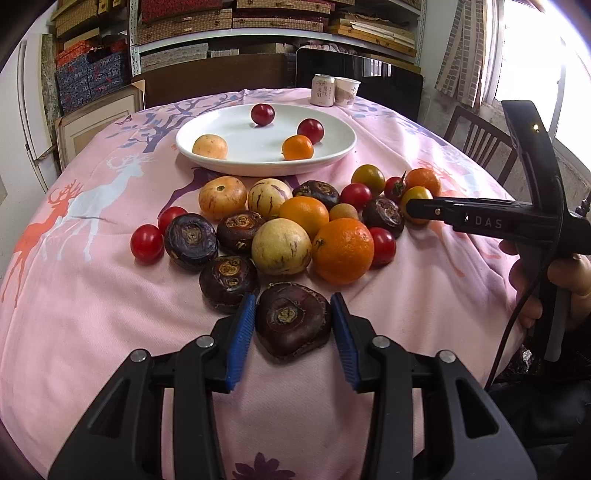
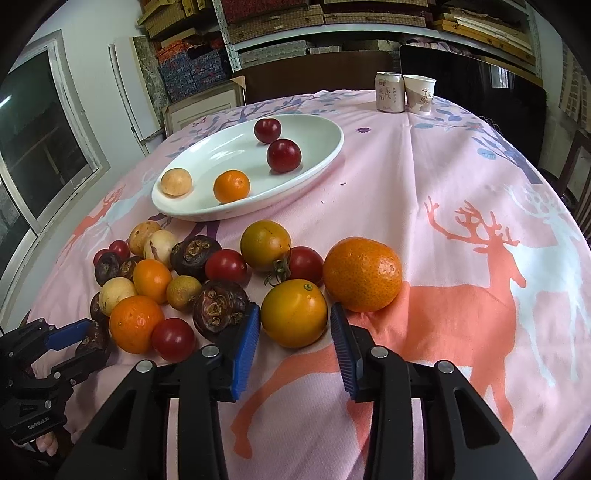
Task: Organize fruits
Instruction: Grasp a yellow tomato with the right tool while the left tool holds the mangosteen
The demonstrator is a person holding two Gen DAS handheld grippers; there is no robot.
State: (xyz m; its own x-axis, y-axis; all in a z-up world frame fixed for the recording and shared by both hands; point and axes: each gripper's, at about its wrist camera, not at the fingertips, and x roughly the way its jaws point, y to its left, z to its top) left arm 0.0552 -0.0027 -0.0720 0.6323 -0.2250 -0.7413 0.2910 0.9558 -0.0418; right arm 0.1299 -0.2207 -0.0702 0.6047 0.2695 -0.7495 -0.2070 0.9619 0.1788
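The left gripper stands narrow, its blue ribbed pads against both sides of a dark brown water chestnut resting on the surface, a pink cloth printed with deer. The right gripper is parted just wider than a yellow-green round tomato lying between its pads; whether they touch it I cannot tell. At two o'clock of that tomato sits a large orange mandarin.

Beyond lies the loose pile: six water chestnuts counting the gripped one, three oranges, three pale striped round fruits, two yellow-green tomatoes, six red cherry tomatoes and one small tan fruit.

Farther, at twelve o'clock, a white oval ceramic plate holds four pieces: two dark red round fruits, one small orange, one pale peach-coloured fruit.

At the far edge stand one drink can and one paper cup, touching. Behind are shelves of stacked woven boxes and a window at right.
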